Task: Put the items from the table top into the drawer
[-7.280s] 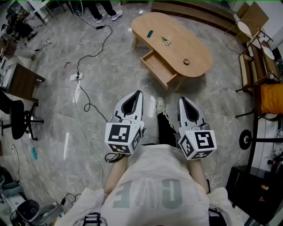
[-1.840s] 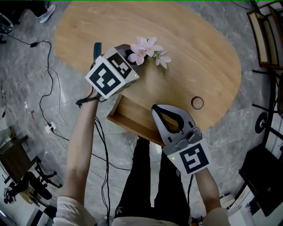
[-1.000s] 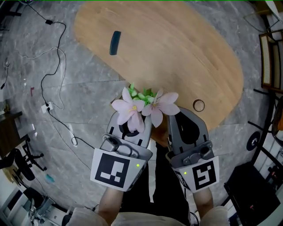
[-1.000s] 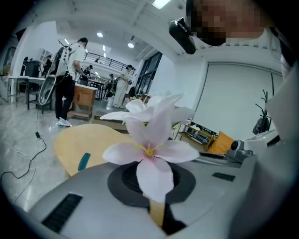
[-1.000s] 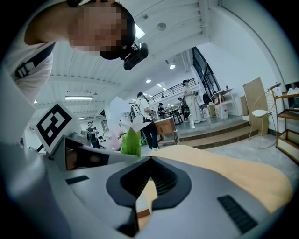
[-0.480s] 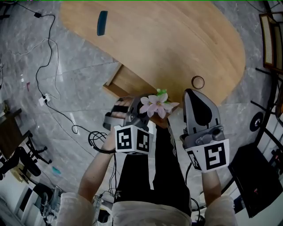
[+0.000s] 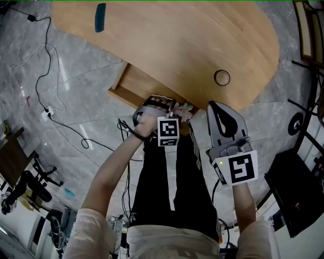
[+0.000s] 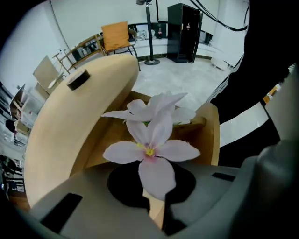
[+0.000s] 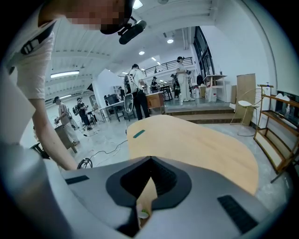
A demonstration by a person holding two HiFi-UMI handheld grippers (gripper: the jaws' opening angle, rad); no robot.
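My left gripper (image 7: 171, 115) is shut on the stem of a spray of pink artificial flowers (image 7: 185, 108), pointing steeply down at the near end of the open wooden drawer (image 7: 135, 85). In the left gripper view the flowers (image 8: 150, 140) stand just ahead of the left gripper (image 8: 156, 201), with the drawer (image 8: 209, 135) behind them. My right gripper (image 7: 225, 117) hovers shut with nothing in it to the right, near the table's front edge. On the oval wooden table (image 7: 192, 35) lie a small dark ring (image 7: 221, 77) and a dark teal object (image 7: 100, 10).
Cables (image 7: 55, 60) trail over the grey stone floor left of the table. A black cabinet (image 7: 298, 192) stands at the right. The person's black-trousered legs (image 7: 172, 192) are right below the drawer. In the right gripper view, people stand at desks beyond the table (image 9: 196, 144).
My left gripper has dropped and rolled over with the flowers, coming down to the drawer's near end. The right gripper has moved down slightly and stayed shut.
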